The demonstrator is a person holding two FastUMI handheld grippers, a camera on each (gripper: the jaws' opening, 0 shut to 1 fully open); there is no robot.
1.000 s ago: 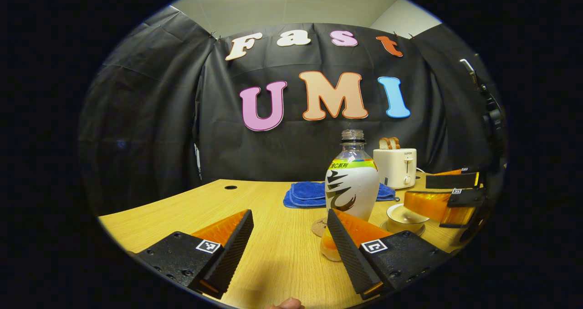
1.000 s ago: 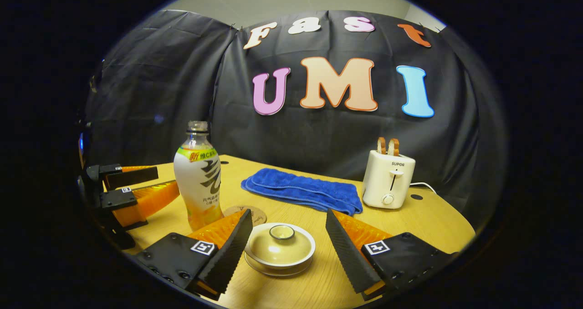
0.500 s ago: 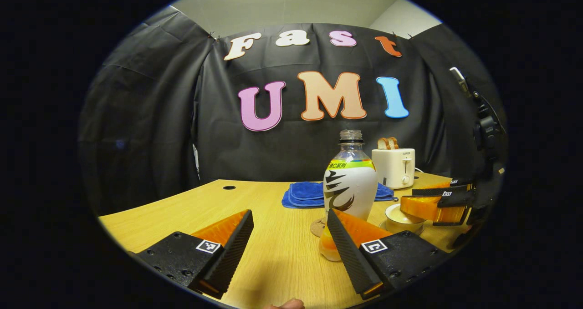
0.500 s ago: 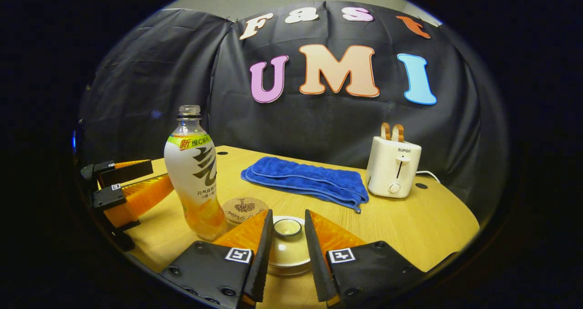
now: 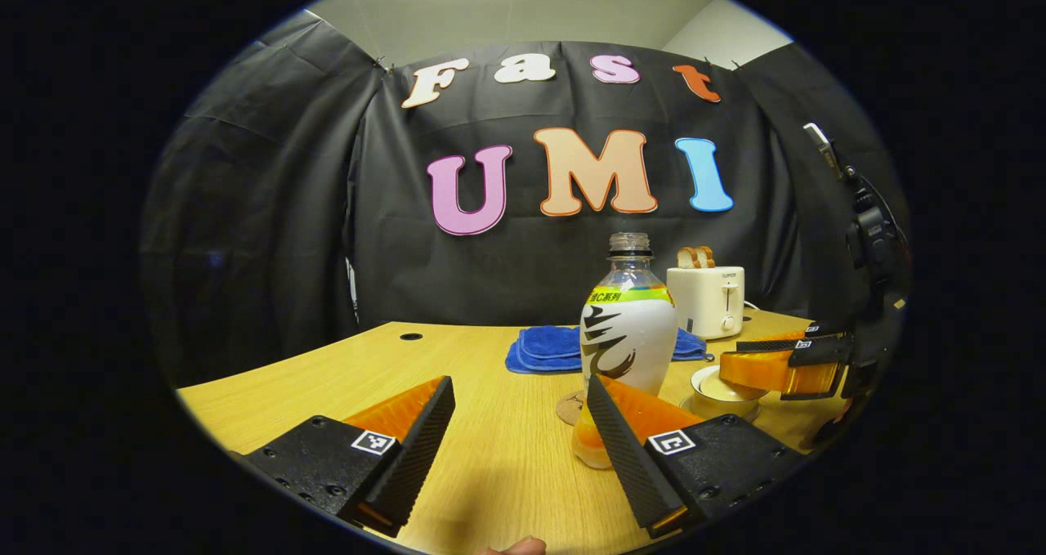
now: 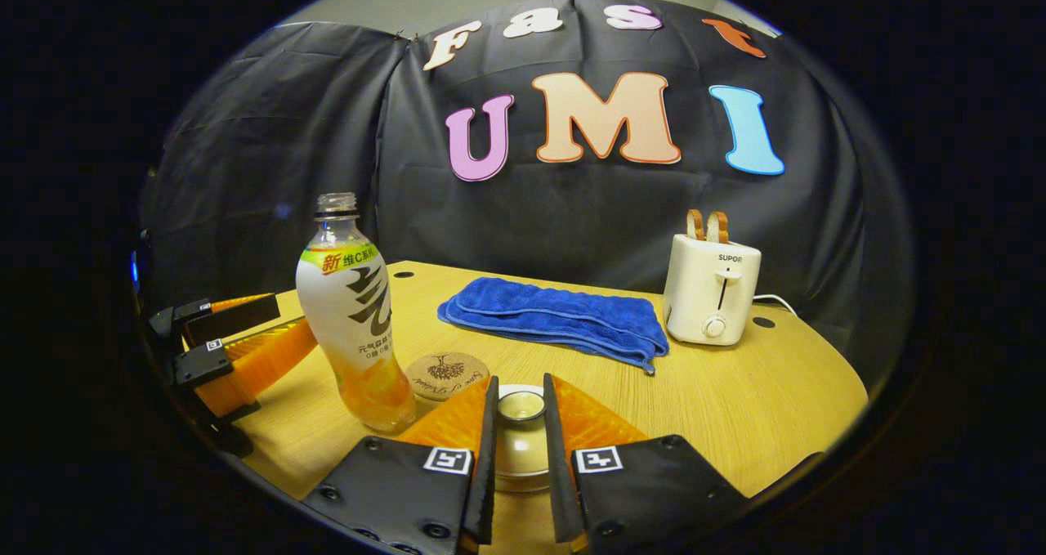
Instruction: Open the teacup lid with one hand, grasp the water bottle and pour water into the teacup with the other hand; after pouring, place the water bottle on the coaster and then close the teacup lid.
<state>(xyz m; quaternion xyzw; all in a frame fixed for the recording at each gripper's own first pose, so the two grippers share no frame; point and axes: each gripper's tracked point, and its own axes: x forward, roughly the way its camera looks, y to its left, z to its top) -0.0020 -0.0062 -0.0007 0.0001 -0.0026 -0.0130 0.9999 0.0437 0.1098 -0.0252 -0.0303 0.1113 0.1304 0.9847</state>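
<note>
In the right gripper view the right gripper (image 6: 520, 424) hides most of the teacup lid (image 6: 520, 439) (contact unclear); the water bottle (image 5: 625, 346) hides most of the coaster (image 5: 569, 409).

table (image 6: 735, 391): matt wood grain | towel (image 6: 556, 320): fuzzy cloth | teacup lid (image 6: 520, 449): glossy ceramic | bottle (image 6: 351, 310): clear plastic

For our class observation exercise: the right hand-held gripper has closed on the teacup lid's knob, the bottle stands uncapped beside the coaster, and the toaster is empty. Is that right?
One detail is wrong: the toaster is not empty; two slices of bread stick out of it, as the right gripper view shows. The right hand-held gripper does sit closed on the teacup lid's knob, and the uncapped bottle stands beside the coaster.
</note>
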